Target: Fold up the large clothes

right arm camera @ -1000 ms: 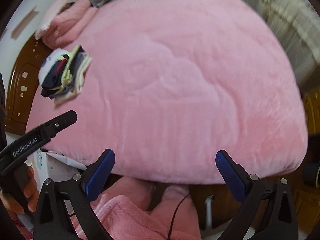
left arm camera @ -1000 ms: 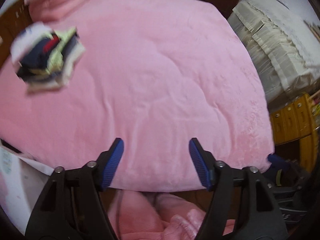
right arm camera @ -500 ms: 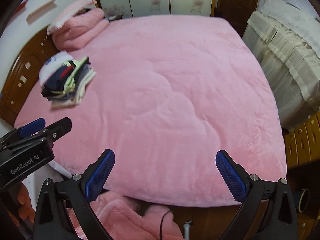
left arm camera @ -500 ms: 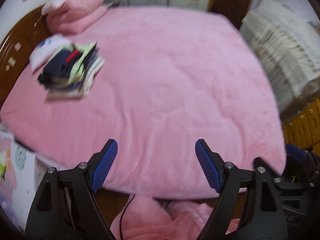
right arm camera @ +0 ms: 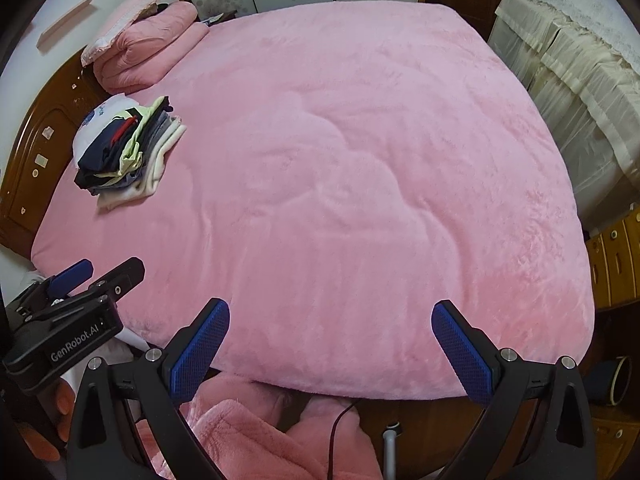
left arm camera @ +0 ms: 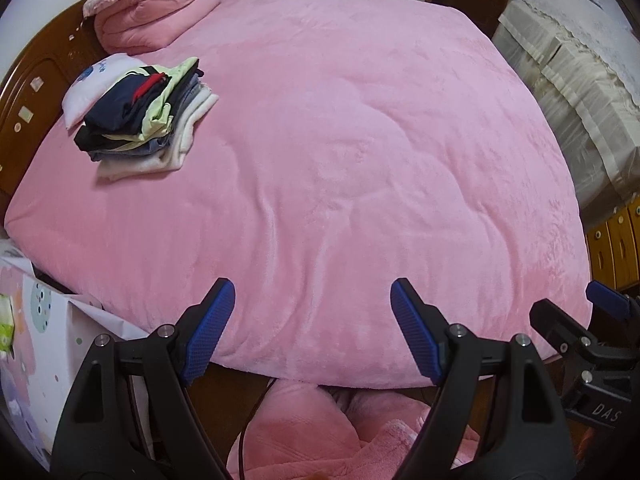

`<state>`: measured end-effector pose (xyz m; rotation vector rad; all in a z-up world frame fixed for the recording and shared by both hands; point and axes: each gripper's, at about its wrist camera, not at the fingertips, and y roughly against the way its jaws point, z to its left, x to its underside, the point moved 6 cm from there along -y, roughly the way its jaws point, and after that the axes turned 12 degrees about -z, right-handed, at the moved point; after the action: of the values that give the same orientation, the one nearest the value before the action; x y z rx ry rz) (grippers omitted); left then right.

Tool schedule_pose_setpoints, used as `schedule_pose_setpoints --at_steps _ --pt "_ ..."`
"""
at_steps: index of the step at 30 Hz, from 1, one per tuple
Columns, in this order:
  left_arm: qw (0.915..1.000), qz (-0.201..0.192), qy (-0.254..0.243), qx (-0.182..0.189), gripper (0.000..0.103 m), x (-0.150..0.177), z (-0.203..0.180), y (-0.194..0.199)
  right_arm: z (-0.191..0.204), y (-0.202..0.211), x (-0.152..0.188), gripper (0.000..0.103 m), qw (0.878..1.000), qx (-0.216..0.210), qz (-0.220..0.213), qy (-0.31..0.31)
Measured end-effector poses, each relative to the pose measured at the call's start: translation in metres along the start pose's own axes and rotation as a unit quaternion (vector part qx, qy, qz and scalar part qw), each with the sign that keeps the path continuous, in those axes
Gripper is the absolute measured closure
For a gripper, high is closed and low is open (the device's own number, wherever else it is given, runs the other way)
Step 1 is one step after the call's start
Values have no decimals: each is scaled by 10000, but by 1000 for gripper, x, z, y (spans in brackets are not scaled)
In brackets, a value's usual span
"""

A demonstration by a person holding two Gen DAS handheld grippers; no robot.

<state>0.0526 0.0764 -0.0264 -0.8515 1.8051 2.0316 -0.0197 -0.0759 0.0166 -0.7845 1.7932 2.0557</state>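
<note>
A stack of folded clothes [left arm camera: 140, 116], dark blue, pale green and white, lies on the pink bed cover [left arm camera: 340, 140] at the far left; it also shows in the right wrist view [right arm camera: 128, 152]. My left gripper [left arm camera: 312, 328] is open and empty, held above the bed's near edge. My right gripper [right arm camera: 330, 344] is open and empty, also above the near edge. The left gripper appears in the right wrist view [right arm camera: 72, 304] at the lower left. Pink fleece clothing [right arm camera: 256, 432] lies below the bed's edge.
A folded pink quilt [left arm camera: 152, 12] sits at the bed's head by the wooden headboard [left arm camera: 32, 88]. A cream-covered piece of furniture [left arm camera: 580, 80] and wooden drawers [left arm camera: 616, 240] stand on the right. A patterned white box [left arm camera: 36, 344] is at the lower left.
Both grippers have risen and tilted up, so more of the bed and the far wall shows. The left gripper's jaws have opened wider. The clothes stack has not moved.
</note>
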Motion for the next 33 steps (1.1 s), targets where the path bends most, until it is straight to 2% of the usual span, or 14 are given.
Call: schedule_pose_setpoints --at_steps 3,9,11,13,27,33 --pt "10000 -10 -5 -20 24 -2 0 0 -8 -19 6 1 9999 -10 98 -60" --pt "10000 -20 82 -5 17 -4 3 -1 -19 -39 13 1 9995 -20 248 -172" --pt "10000 -16 61 13 6 -5 2 -1 -21 -41 12 1 9996 -24 248 -161" --pt "10000 -33 25 47 0 -5 -1 -1 -23 -44 11 1 9996 -25 236 -138" --pt "9999 35 -36 156 0 -1 -2 -3 -8 -39 8 0 10000 25 -27 -4" --pt "9998 67 93 153 0 6 -5 1 -5 -34 9 0 9999 18 -134 -33"
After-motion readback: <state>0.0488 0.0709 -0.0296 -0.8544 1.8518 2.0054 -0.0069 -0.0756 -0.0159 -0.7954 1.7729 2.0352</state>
